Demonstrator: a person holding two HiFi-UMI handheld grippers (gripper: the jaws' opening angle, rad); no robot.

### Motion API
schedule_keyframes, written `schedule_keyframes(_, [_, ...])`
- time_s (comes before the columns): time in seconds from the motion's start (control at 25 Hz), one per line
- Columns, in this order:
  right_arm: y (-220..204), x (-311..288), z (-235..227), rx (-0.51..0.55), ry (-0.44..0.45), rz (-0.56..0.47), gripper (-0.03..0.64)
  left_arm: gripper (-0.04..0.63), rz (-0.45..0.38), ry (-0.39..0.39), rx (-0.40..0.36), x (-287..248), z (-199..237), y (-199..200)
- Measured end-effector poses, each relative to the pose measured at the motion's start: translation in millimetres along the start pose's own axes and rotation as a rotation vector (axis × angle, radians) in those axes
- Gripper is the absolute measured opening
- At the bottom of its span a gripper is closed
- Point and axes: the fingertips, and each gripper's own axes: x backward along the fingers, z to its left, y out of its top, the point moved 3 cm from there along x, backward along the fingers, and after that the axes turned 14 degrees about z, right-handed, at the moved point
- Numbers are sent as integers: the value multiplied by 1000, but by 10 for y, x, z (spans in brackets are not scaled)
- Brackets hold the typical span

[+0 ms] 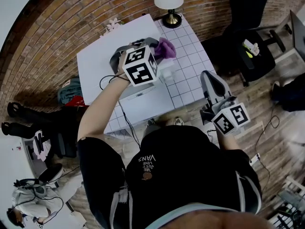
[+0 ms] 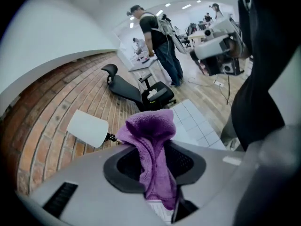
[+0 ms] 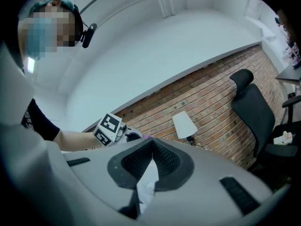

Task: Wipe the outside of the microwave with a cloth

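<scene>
Left gripper (image 2: 157, 163) clamped on the cloth (image 2: 151, 131): judged soft, light, limp; the bunched mid-fold hold looks adequate. Right gripper (image 3: 151, 149) closed, empty. Microwave (image 1: 147, 106) likely rigid, heavy.

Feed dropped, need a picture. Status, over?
Left claw shut on cloth, over microwave; contact unclear. Right claw shut, empty, off to the right. Nothing seen in the way.
</scene>
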Motion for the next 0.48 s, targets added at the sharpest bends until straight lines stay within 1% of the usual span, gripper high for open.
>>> schedule_keyframes(0.08, [0,-78,99,6,20,2,0,129,-87,14,100,107,77,-78])
schedule_keyframes(0.16, [-21,-158,220,8,38,11,0,129,-171,47,196,242,170,-202])
schedule_keyframes(0.24, [-58,-262,345,12,53,26,0,129,-240,81,275,390,249,-370])
schedule_keyframes(0.36, [-110,-461,598,20,75,40,0,129,-321,125,360,687,320,-708])
schedule_keyframes(0.48, [-149,-682,956,36,101,42,0,129,-390,164,432,993,318,-1187])
